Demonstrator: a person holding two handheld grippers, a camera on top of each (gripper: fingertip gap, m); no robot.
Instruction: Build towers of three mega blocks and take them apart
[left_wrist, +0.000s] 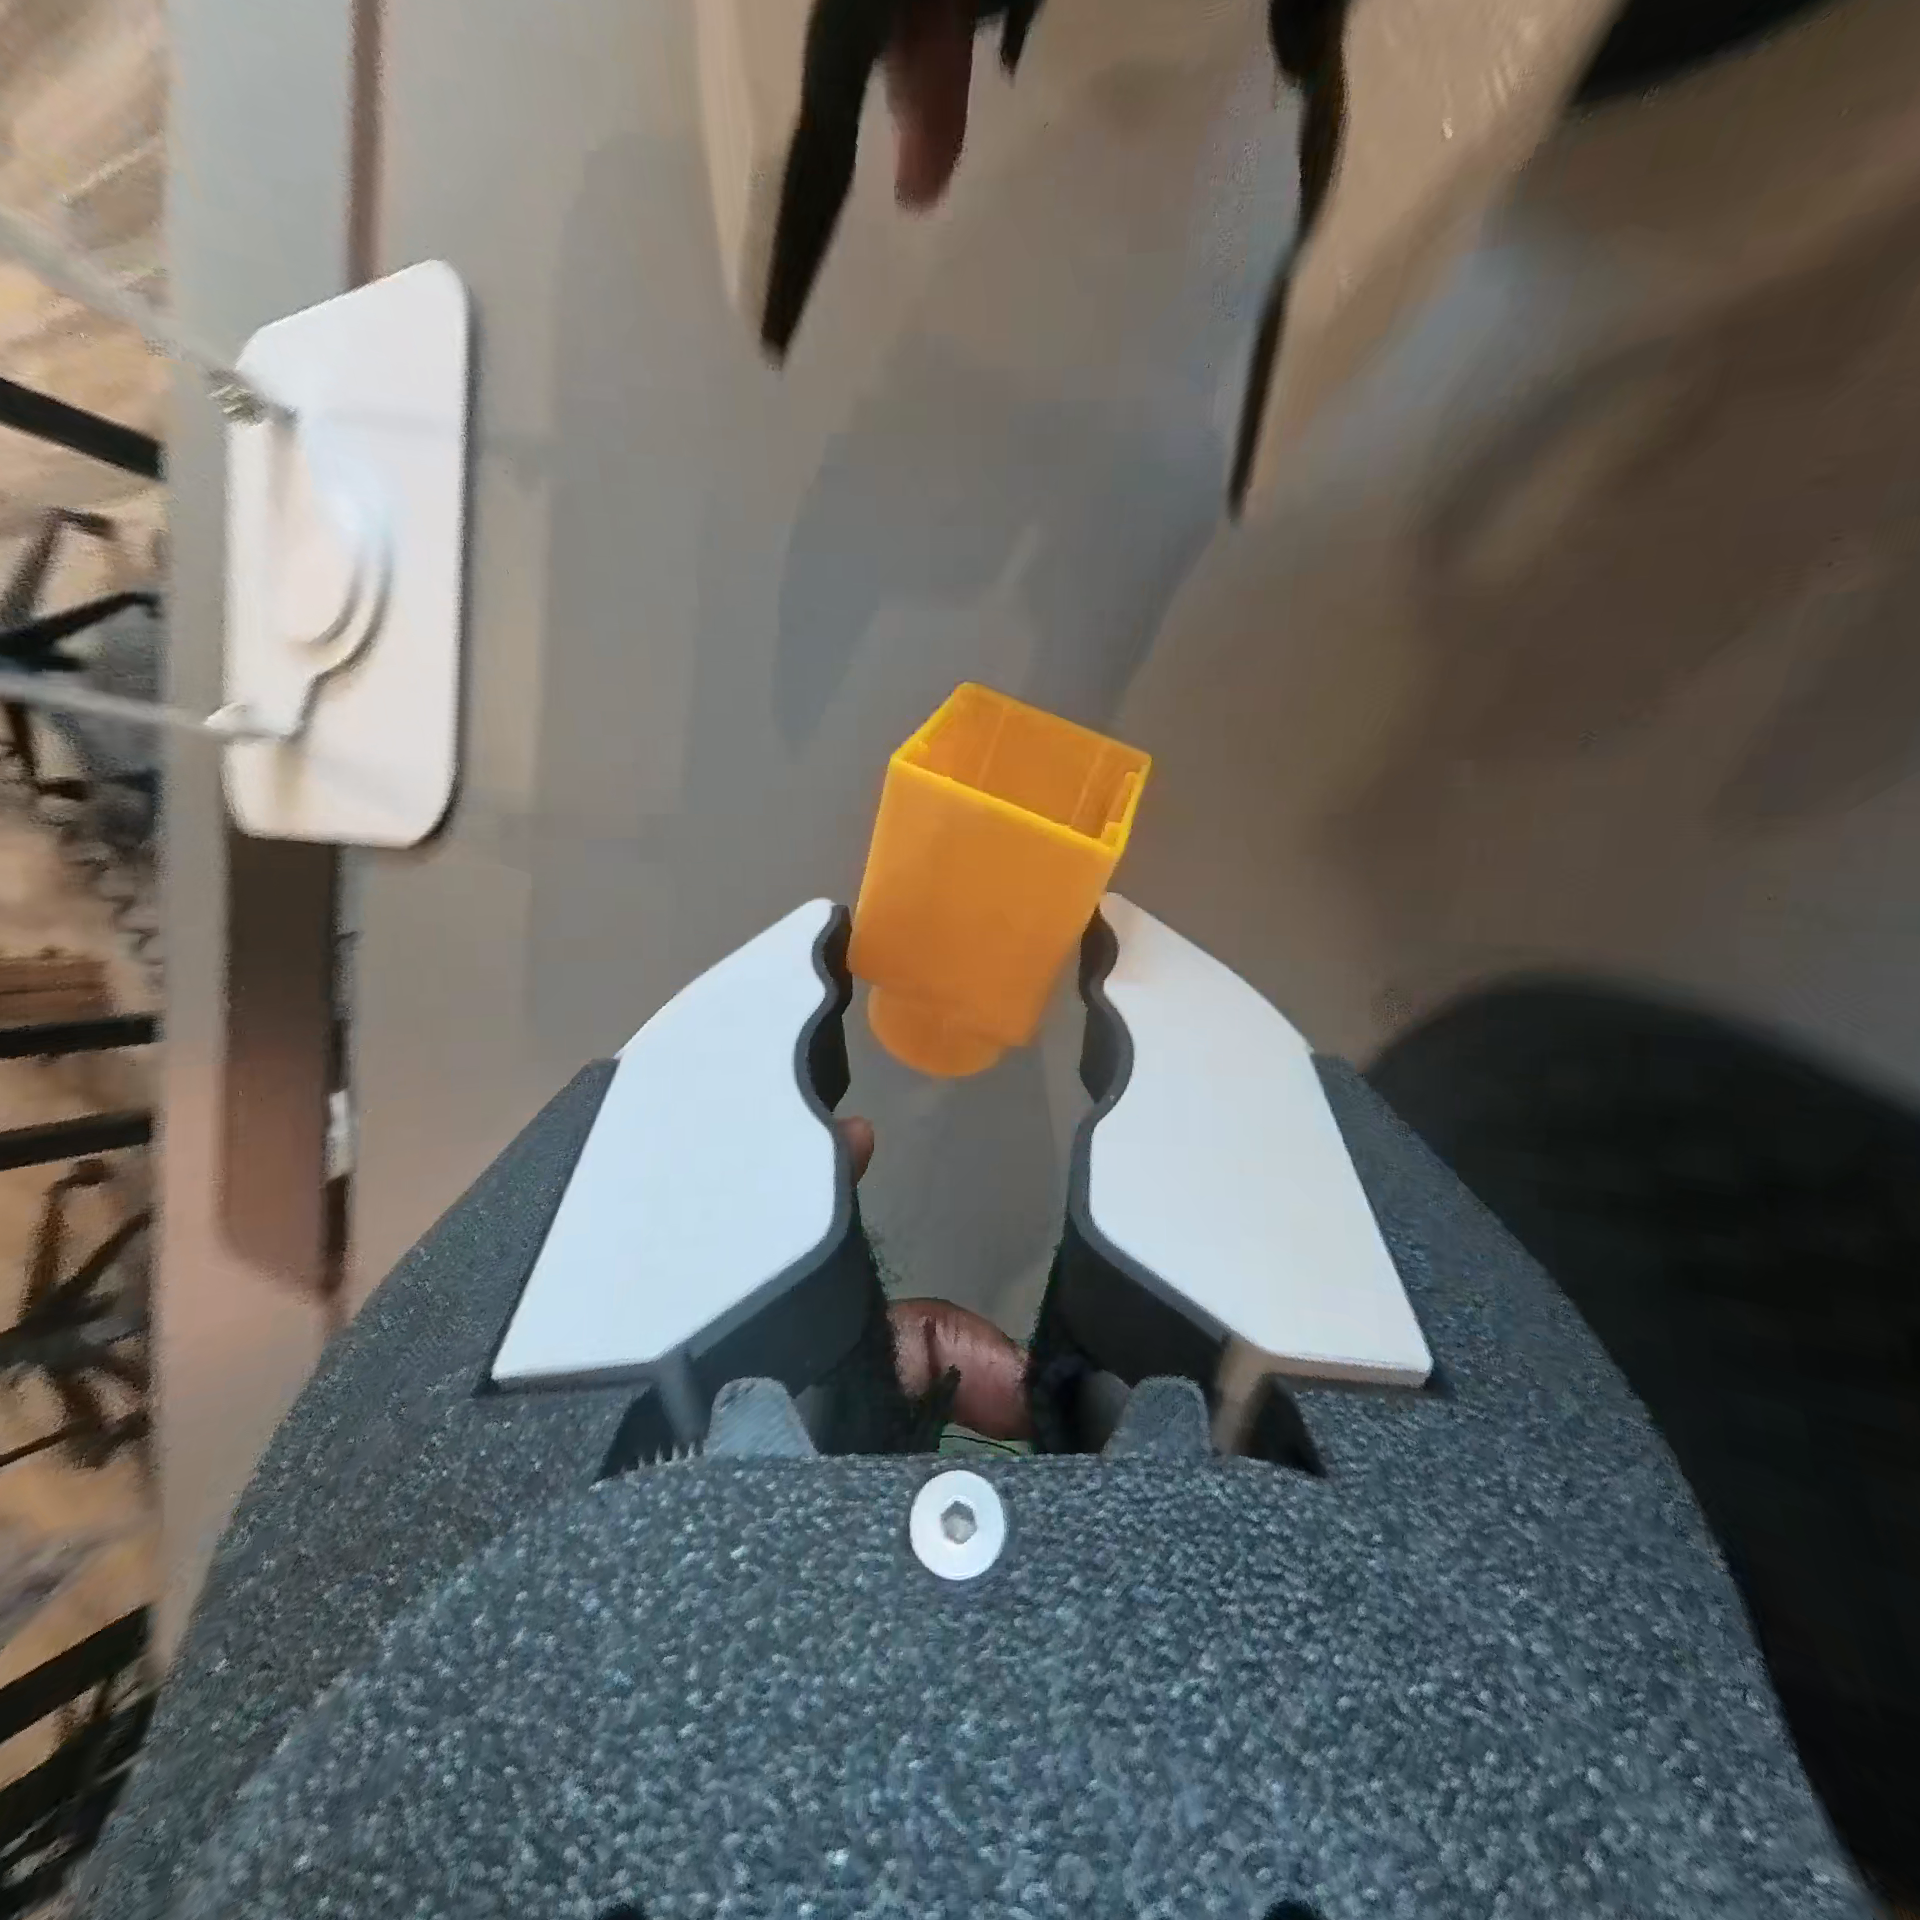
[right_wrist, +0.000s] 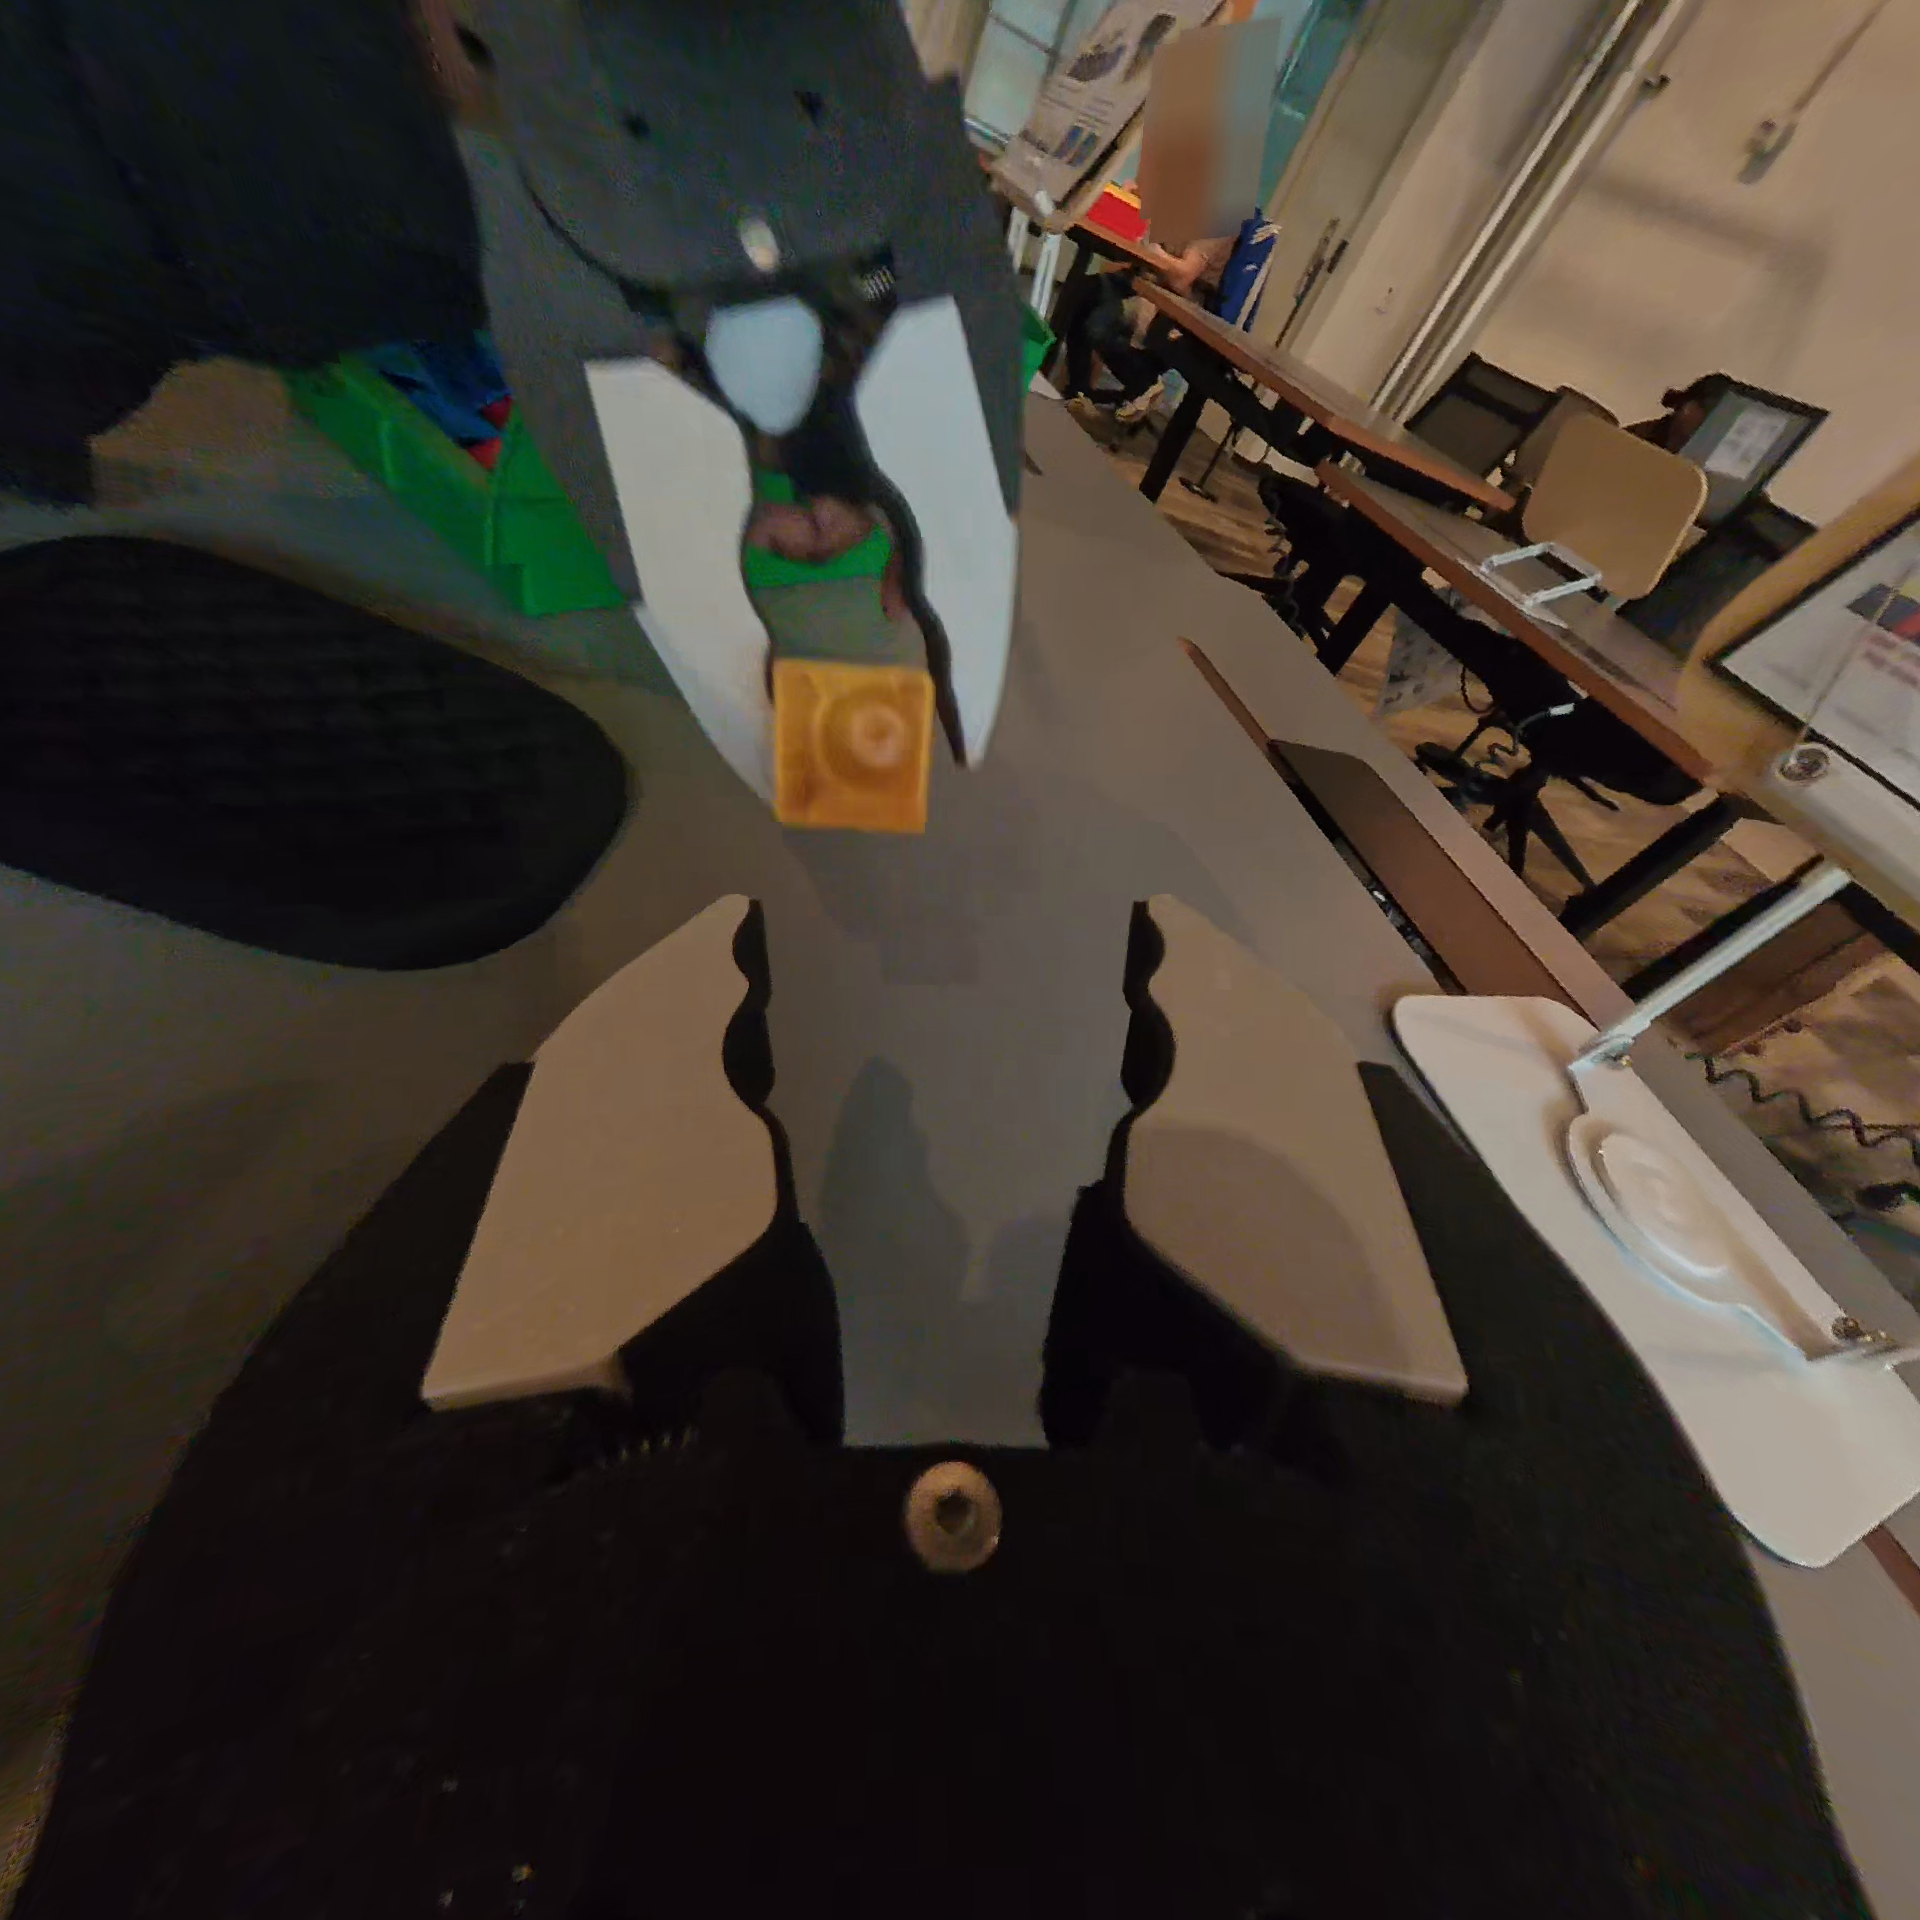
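Observation:
My left gripper (left_wrist: 971, 920) is shut on an orange mega block (left_wrist: 987, 873), held at the fingertips with its hollow underside facing away from the camera and its stud toward it. The same block (right_wrist: 850, 743) and the left gripper (right_wrist: 852, 727) show in the right wrist view, hanging above the grey table (right_wrist: 1039, 935) with the stud facing this camera. My right gripper (right_wrist: 945, 914) is open and empty, just below and in front of the orange block. A green bin of blocks (right_wrist: 436, 468) stands behind the left gripper.
A black round mat (right_wrist: 260, 748) lies on the table's left. A white plate with a wire stand (right_wrist: 1662, 1247) sits at the table's right edge; it also shows in the left wrist view (left_wrist: 343, 551). Beyond are other desks, chairs and a seated person. Tip to tip, the grippers are about 7 cm apart.

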